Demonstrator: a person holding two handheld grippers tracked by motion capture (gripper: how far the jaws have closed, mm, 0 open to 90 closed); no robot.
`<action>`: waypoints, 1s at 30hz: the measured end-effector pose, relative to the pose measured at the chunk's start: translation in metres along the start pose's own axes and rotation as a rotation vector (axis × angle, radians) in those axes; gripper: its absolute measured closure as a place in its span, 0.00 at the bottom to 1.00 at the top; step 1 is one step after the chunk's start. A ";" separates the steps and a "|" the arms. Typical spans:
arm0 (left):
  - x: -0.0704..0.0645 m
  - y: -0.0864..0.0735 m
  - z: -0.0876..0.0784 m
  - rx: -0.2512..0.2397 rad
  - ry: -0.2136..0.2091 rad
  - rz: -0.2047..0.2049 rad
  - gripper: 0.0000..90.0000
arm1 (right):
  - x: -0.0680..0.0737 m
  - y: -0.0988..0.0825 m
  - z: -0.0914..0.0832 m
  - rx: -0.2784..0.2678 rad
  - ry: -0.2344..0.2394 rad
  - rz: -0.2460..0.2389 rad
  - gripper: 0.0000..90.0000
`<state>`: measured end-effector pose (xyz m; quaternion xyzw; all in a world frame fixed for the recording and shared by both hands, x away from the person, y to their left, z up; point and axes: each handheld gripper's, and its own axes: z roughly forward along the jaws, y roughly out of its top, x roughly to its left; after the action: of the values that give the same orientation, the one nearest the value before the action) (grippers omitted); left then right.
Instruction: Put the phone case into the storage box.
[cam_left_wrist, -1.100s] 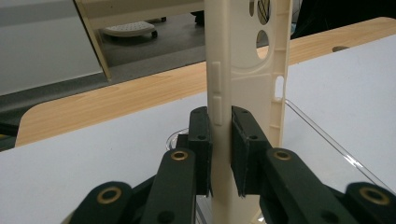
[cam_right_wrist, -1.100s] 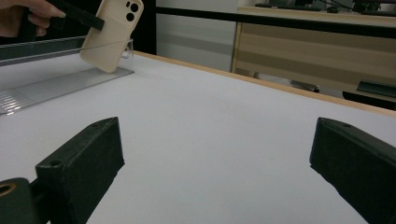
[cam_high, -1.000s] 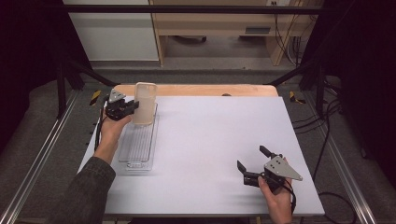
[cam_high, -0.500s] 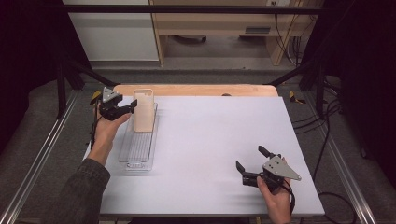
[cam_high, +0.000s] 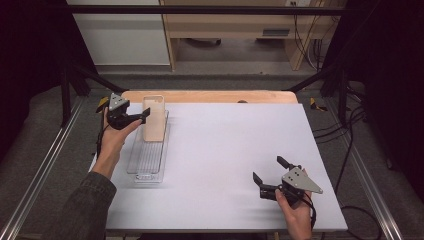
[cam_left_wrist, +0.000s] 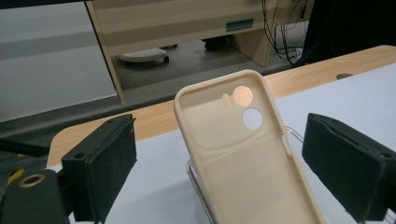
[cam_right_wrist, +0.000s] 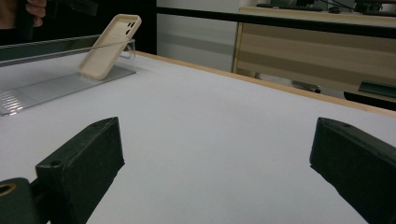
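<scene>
Since the earlier frame the left gripper (cam_high: 134, 118) has drawn back off the phone case (cam_high: 153, 118), and its jaws have just been opening; they are now standing spread, with the case between them but touching neither pad in the left gripper view. The phone case (cam_left_wrist: 243, 154) is leaning tilted at the far end of the clear tray (cam_high: 147, 160), its lower edge resting on the tray floor and its top against the tray's far wall, hollow side with camera cutouts facing the left gripper. The tray is lying lengthwise on the left part of the desk (cam_high: 225, 150). The right gripper (cam_high: 272, 176) is sitting well apart from the tray, near the desk's near right corner, jaws spread wide over bare desk with nothing between them.
</scene>
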<state>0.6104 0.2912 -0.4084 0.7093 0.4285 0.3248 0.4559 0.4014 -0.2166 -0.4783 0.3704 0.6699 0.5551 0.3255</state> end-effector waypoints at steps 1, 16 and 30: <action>-0.001 0.000 0.000 -0.004 -0.002 0.000 0.10 | 0.000 0.000 0.000 0.000 0.000 0.000 0.03; -0.014 0.006 -0.006 -0.013 -0.010 0.066 0.08 | 0.000 0.001 0.000 -0.002 -0.002 -0.001 0.03; -0.022 0.008 -0.011 -0.021 -0.019 0.099 0.07 | 0.000 0.001 -0.001 -0.004 -0.003 -0.002 0.03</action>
<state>0.5943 0.2741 -0.3987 0.7280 0.3850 0.3446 0.4506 0.4004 -0.2169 -0.4771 0.3701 0.6686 0.5555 0.3278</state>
